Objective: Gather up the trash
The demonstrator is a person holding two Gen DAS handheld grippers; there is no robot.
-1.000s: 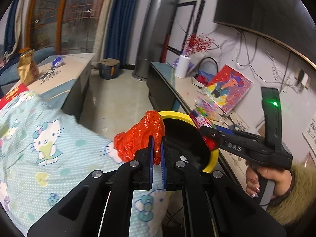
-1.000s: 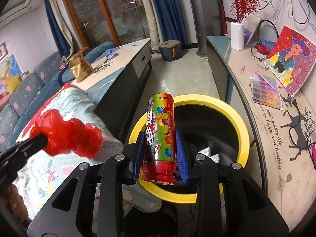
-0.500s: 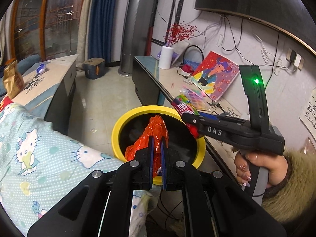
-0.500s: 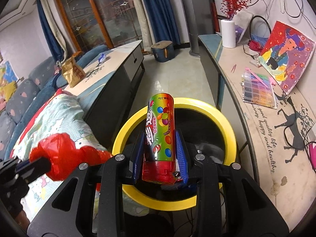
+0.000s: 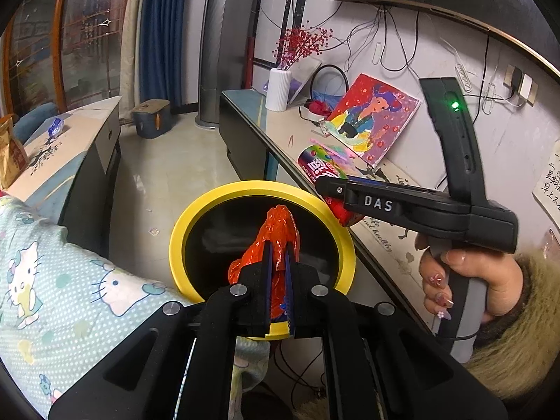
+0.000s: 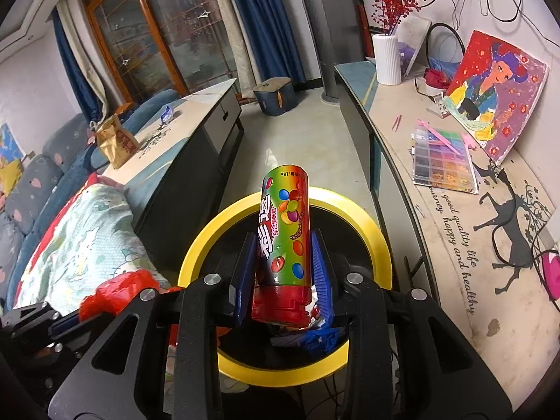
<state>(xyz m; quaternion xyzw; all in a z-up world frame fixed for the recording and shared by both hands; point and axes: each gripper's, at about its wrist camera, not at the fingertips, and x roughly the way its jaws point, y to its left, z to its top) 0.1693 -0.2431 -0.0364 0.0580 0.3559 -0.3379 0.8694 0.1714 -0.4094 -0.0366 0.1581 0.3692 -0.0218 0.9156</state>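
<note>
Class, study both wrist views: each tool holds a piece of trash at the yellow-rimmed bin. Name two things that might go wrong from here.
1. The left tool pinches a crumpled red plastic bag; thin film may cling to the pads instead of dropping into the bin.
2. The right tool grips the candy tube near its red cap, with most of it sticking out in front; it might tip and strike the yellow rim.

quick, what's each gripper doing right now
Left gripper: shut on the red plastic bag.
Right gripper: shut on the candy tube.
</note>
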